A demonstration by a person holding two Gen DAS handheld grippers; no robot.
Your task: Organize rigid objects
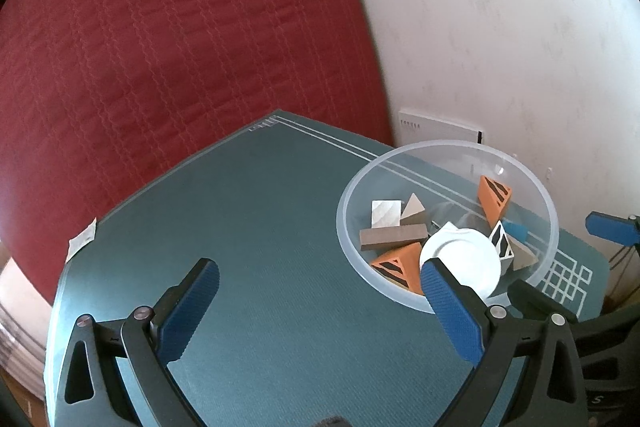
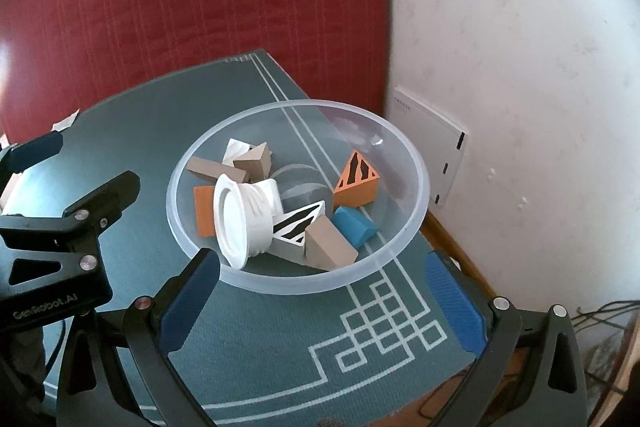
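the clear plastic bowl [image 2: 416, 163] sits on the teal mat [image 1: 256, 211] toward the right end of the surface, and holds all the pieces seen. a white ribbed cup [image 2: 248, 223] lies on its side in the bowl, its mouth toward the cameras, hiding most of an orange block [image 2: 205, 211] behind it. around it lie a brown bar [image 2: 212, 169], a pale wood block [image 2: 236, 149] half covered by a tan wedge [image 2: 256, 163], an orange striped triangle [image 2: 356, 179] leaning near the far wall, a white striped triangle [image 2: 300, 223], another tan wedge [image 2: 328, 247] and a blue piece [image 2: 354, 227] partly tucked under the rim. how the pieces touch beneath the cup is hard to tell.

the left gripper [image 1: 320, 291] hovers over the bare mat with its fingers spread wide and nothing between them; in the left wrist view its right finger [image 1: 452, 311] overlaps the bowl's near rim and part of the cup. the right gripper [image 2: 320, 287] is also spread wide and empty, its fingers straddling the bowl's near side, apart from it as far as can be seen.

a white line pattern [image 2: 384, 331] marks the mat's near corner, cut off at the frame edge. a small paper tag [image 1: 82, 241] lies at the mat's left edge. behind are a red quilted cover [image 1: 180, 27] and a white wall [image 2: 520, 67] with a white plate [image 2: 432, 147] mounted low on it.
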